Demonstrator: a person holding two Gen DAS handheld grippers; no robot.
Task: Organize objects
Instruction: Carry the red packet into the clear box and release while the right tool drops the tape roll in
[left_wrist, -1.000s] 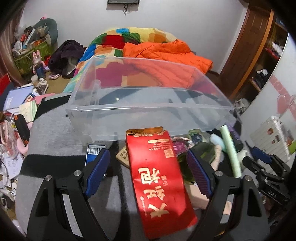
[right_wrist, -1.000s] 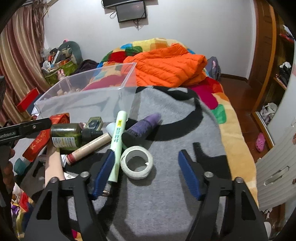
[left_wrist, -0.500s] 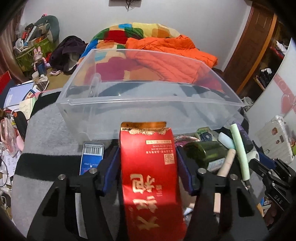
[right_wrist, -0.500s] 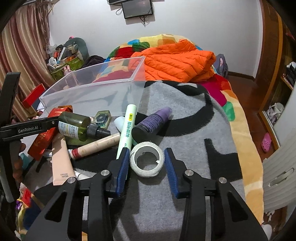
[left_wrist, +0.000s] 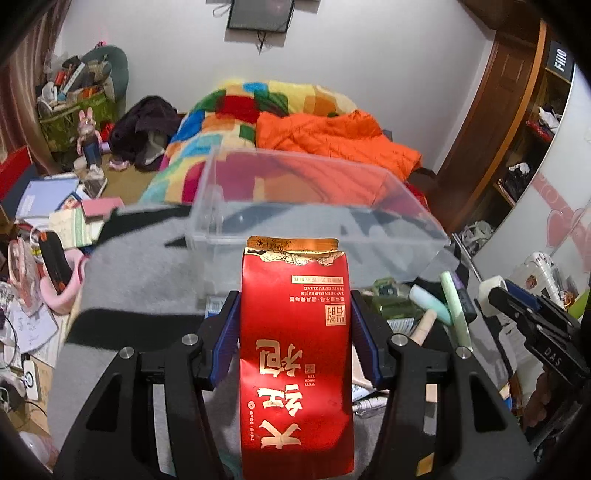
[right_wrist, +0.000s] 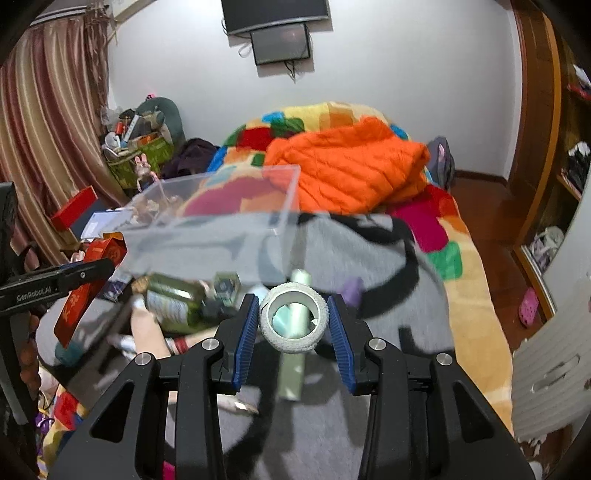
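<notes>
My left gripper (left_wrist: 293, 328) is shut on a red tea packet (left_wrist: 295, 354) with gold lettering and holds it lifted in front of the clear plastic bin (left_wrist: 317, 206). My right gripper (right_wrist: 293, 321) is shut on a white tape roll (right_wrist: 293, 319), raised above the grey blanket (right_wrist: 369, 387). The bin (right_wrist: 214, 229) stands ahead and to the left in the right wrist view. The packet also shows there (right_wrist: 79, 306), and the tape roll shows in the left wrist view (left_wrist: 491, 291).
Loose items lie on the blanket by the bin: a green bottle (right_wrist: 173, 302), a pale green tube (left_wrist: 456, 310), a purple bottle (right_wrist: 351, 290), a beige tube (right_wrist: 147, 332). An orange jacket (right_wrist: 351, 166) lies behind. Clutter covers the floor on the left (left_wrist: 48, 221).
Both grippers closed, the left on the red packet and the right on the tape roll. Both then lifted their objects off the blanket, toward the bin.
</notes>
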